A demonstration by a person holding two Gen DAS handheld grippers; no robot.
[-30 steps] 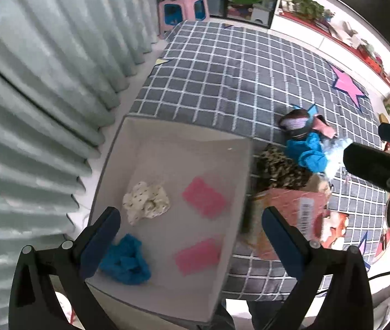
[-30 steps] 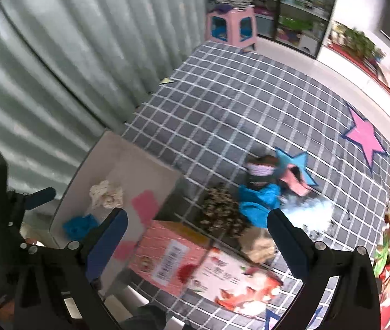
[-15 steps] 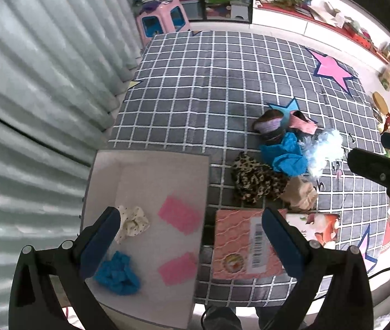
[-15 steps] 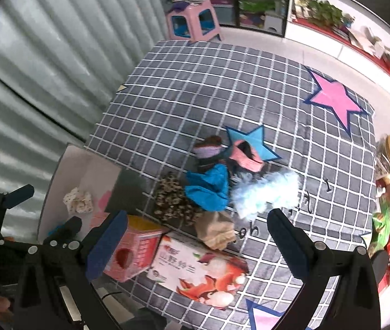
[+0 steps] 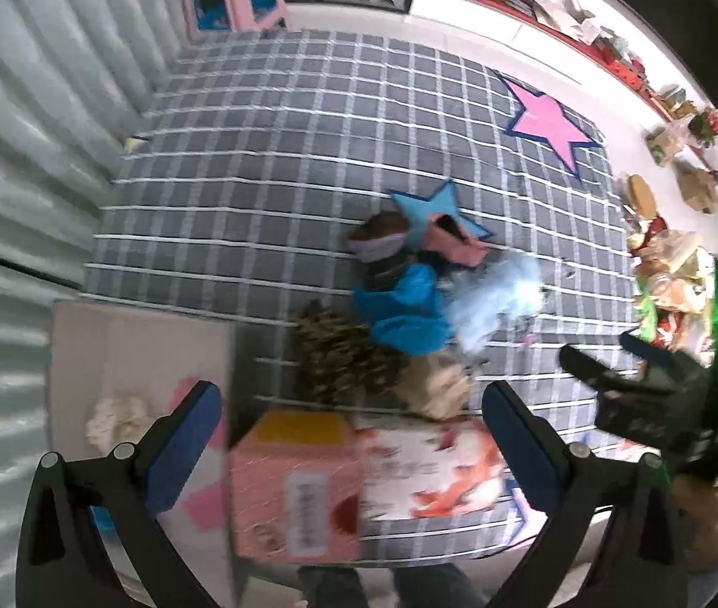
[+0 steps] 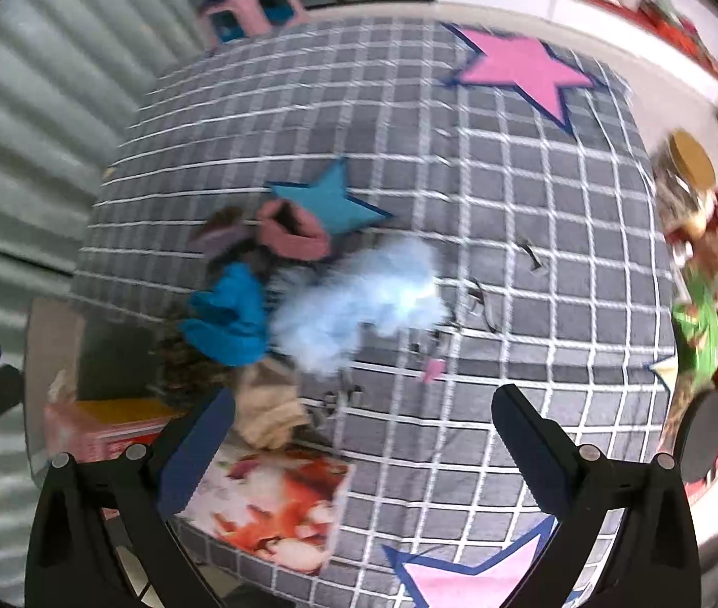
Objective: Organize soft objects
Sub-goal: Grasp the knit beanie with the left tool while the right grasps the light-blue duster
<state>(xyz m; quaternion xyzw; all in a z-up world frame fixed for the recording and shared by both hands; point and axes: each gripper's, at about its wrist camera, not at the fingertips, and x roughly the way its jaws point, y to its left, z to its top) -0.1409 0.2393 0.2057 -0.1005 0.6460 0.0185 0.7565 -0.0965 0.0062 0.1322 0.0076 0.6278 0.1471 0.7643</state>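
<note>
Ahead of the empty, wide-open right gripper (image 6: pixel 359 430), the fluffy pale-blue soft toy (image 6: pixel 359 299) lies on the grey checked table (image 6: pixel 536 304), long axis crosswise; the open, empty left gripper (image 5: pixel 349 430) hovers farther left.

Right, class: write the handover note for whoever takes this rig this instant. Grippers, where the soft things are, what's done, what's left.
Left gripper: jaws open, empty, above the pink carton.
Right gripper: jaws open, empty, above the grey checked mat.
Done: a cream scrunchie lies in the white box.
Left: the pile on the mat, namely the leopard-print piece, blue cloth, fluffy light-blue piece, pink piece, beige piece and a striped one.
Neither gripper touches the pile.
</note>
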